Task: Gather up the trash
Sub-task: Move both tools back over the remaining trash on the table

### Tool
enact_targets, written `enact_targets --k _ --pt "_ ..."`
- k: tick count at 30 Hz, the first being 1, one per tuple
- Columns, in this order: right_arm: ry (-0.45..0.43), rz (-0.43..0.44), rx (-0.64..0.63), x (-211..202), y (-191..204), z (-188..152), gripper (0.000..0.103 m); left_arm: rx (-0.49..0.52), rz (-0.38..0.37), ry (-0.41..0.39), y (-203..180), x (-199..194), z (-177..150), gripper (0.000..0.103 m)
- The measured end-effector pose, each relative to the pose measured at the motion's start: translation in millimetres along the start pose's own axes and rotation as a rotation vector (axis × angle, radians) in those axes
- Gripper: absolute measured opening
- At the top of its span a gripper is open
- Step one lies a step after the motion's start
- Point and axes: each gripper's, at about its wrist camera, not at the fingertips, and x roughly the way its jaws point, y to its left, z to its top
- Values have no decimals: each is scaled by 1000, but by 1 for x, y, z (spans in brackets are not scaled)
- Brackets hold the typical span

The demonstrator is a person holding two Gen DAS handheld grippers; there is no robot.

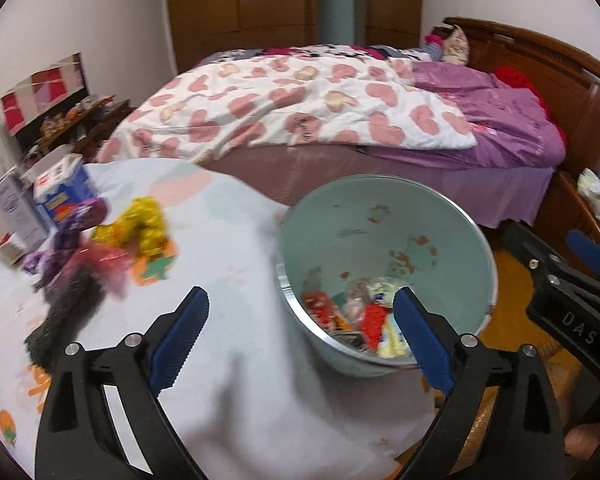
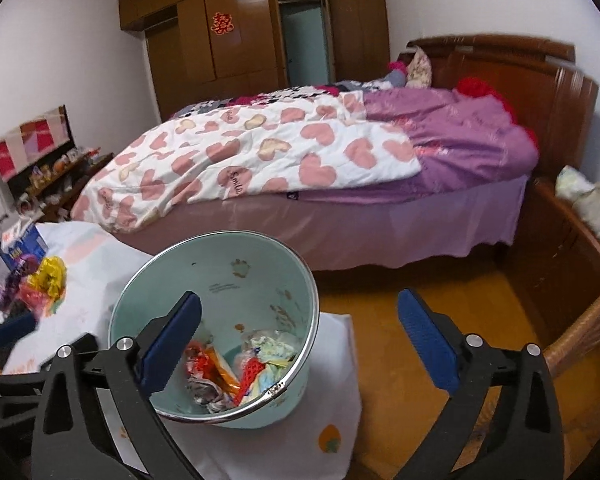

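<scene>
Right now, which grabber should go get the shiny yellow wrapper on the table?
Probably the left gripper. It is open and empty over the table, nearer the yellow wrapper. The right gripper, also open, sits beyond the bin.

I note: white walls (image 2: 80, 60); far wooden wardrobe (image 2: 240, 20); bed (image 2: 340, 232), heart-print quilt (image 2: 240, 152), wooden headboard (image 2: 520, 80) right; cluttered low shelf (image 2: 60, 176) left; orange-brown floor (image 2: 420, 280) near.
</scene>
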Motion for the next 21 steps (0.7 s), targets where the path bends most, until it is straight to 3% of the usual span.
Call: enact_targets --k 4,7,21 --pt "-66 -29 8 -13 8 -4 97 -16 47 -1 23 -10 -9 93" --pt "-22 14 10 -13 19 -5 97 -40 72 2 44 -16 -17 93" --pt "20 144 -150 -25 119 -20 97 -190 208 39 162 -35 -67 94"
